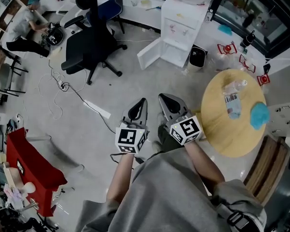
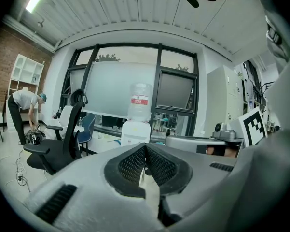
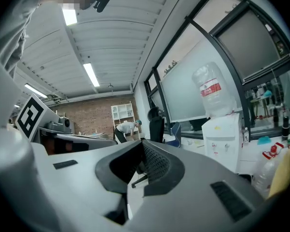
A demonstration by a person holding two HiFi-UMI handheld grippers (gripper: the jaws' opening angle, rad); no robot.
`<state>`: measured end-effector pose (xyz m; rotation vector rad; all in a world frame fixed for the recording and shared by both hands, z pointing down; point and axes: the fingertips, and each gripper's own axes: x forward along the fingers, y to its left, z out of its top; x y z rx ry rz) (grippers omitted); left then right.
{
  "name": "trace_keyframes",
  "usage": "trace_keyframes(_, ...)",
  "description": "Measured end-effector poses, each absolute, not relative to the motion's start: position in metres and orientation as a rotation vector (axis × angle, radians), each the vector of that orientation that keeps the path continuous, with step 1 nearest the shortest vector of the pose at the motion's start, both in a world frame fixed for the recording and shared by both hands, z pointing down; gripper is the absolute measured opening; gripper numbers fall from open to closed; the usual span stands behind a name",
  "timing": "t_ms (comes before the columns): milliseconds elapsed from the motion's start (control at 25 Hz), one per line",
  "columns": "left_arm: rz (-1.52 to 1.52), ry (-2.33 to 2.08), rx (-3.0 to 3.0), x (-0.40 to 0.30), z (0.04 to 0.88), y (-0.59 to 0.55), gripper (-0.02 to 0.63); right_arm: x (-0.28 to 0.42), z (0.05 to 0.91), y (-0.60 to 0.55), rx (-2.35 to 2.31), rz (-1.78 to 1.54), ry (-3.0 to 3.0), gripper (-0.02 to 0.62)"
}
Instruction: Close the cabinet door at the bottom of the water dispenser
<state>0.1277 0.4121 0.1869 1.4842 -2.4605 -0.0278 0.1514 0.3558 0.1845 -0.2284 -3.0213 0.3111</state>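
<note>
Jaws: the left gripper (image 2: 145, 146) and the right gripper (image 3: 141, 143) are each closed tip to tip, with nothing between the pads. We carry them side by side above the floor, well apart from the water dispenser (image 1: 183, 28). Its bottom cabinet door (image 1: 148, 53) stands swung wide open on the side toward the office chair (image 1: 89, 42). We judge this the approach step. The next move calls for crossing the floor, setting a closed gripper against the door's outer face and pushing it flush.
</note>
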Motion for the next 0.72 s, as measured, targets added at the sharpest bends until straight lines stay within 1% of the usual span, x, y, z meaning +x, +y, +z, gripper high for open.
trace_keyframes(440,0.012,-2.422,1.462,0.041,0.2,0.351,0.006,0.063,0.199,0.295,-0.235,0.366,-2.988,0.009)
trace_keyframes(720,0.037,-2.386,1.471,-0.001,0.206,0.31,0.006,0.024,0.206,0.256,-0.206,0.419,-2.972,0.009)
